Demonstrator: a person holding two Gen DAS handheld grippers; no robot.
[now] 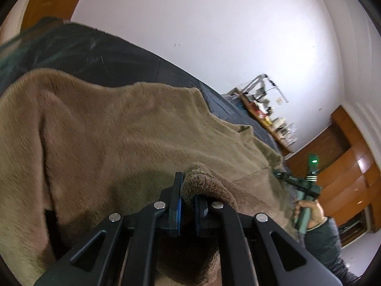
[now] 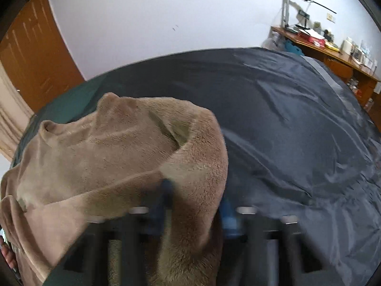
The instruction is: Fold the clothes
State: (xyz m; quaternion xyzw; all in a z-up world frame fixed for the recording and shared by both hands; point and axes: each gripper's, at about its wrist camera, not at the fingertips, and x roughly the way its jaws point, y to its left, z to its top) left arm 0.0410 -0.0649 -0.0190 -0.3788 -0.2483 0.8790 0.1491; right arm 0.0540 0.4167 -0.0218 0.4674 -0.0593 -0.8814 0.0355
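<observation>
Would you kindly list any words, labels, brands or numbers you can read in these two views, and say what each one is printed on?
None can be read.
Right gripper: a pale marking on its black body in the left wrist view, too blurred to read.
Desk: boxes and papers on it, any print too small to read.
Brown fleece garment and dark bedcover: no text visible.

A big bed (image 2: 273, 119) with a dark blue cover fills the room. Behind the bed is a plain white wall (image 2: 166, 12). At the far right end of the bed stands a wooden bench (image 2: 338, 59) full of small things, too blurry to name. Brown wooden cupboards (image 1: 352, 166) stand past the bed's right side.
</observation>
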